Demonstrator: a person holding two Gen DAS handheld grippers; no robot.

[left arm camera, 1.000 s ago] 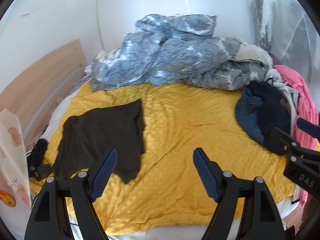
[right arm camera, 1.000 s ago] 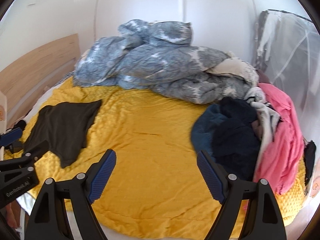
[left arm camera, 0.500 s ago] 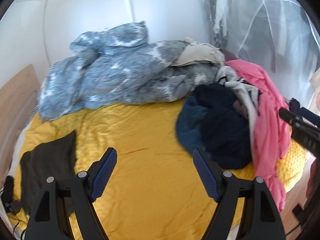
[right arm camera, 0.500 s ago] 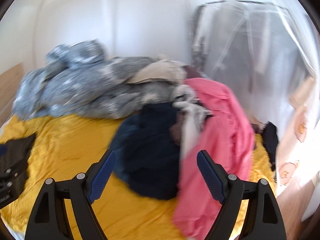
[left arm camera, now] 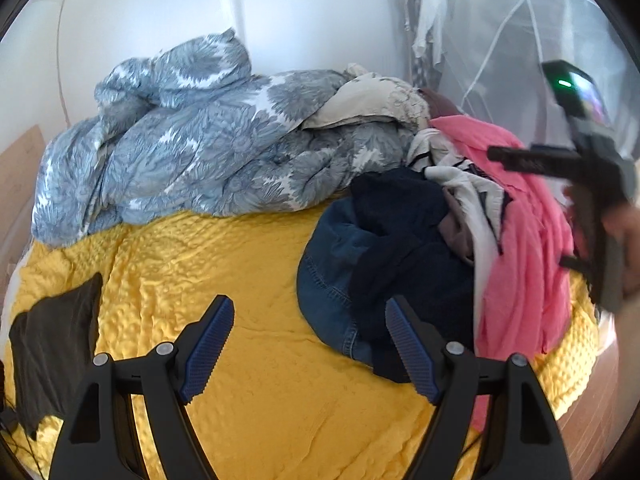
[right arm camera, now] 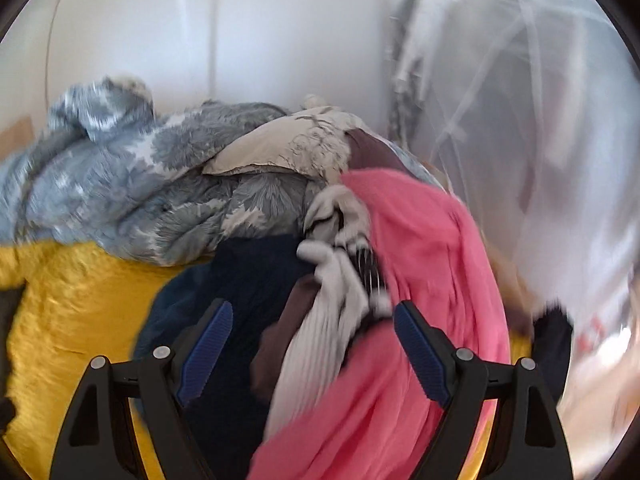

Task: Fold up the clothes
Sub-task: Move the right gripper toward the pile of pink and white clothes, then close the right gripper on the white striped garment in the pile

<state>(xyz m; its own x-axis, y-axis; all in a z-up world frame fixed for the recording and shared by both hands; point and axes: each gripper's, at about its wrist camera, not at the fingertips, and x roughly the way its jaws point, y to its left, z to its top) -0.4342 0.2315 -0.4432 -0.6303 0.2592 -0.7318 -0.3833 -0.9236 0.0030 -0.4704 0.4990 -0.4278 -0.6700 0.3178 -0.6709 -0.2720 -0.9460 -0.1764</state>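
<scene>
A heap of clothes lies at the right of the yellow bedspread: a pink garment, a white one, a navy one and blue jeans. A folded dark garment rests at the bed's left edge. My left gripper hovers open over the spread, just left of the heap. My right gripper hangs open above the heap, over the white garment and the pink garment, with nothing between its pads. In the left wrist view the right gripper's body shows at the far right, held by a hand.
A crumpled grey floral duvet with a beige pillow fills the back of the bed against a white wall. A clothes rack under clear plastic stands at the right. A wooden headboard edges the left.
Both grippers have swung right across the bed, from the dark garment towards the heap of clothes. The right gripper now hangs over the heap. Both stay open.
</scene>
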